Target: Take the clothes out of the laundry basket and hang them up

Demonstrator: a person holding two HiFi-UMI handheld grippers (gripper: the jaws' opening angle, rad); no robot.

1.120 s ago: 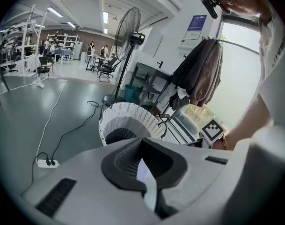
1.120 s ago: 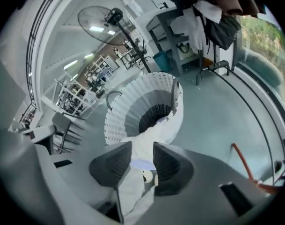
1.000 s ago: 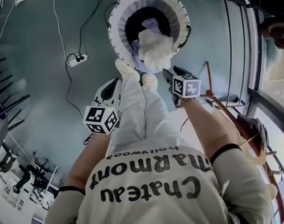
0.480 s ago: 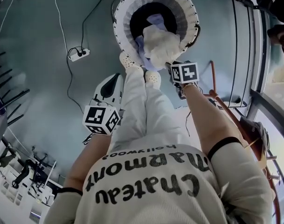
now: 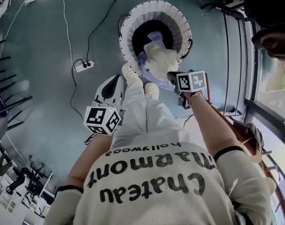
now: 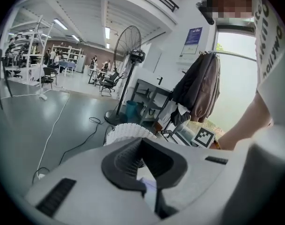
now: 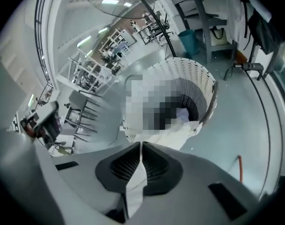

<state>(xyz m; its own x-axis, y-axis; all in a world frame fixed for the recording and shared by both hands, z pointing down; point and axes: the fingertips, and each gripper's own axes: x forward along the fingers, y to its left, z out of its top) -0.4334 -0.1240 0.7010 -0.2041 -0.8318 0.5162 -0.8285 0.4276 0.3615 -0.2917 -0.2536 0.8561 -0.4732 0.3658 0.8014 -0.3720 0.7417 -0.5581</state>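
The grey floor [image 5: 34,102] fills most of the head view. The white woven laundry basket [image 5: 127,29] stands at upper centre, just above the person's shoes [image 5: 150,90]. A white garment [image 5: 160,56] rises over the lower rim of the basket, and one edge of it runs to the right gripper [image 5: 171,75], right of centre. Right gripper: the jaws have just been closing and are clamped on that fabric, a fold of which passes between them in the right gripper view. Left gripper [image 5: 115,78] — left of centre, beside the trouser leg [image 5: 137,111], apart from the basket: jaws pressed together, nothing held.
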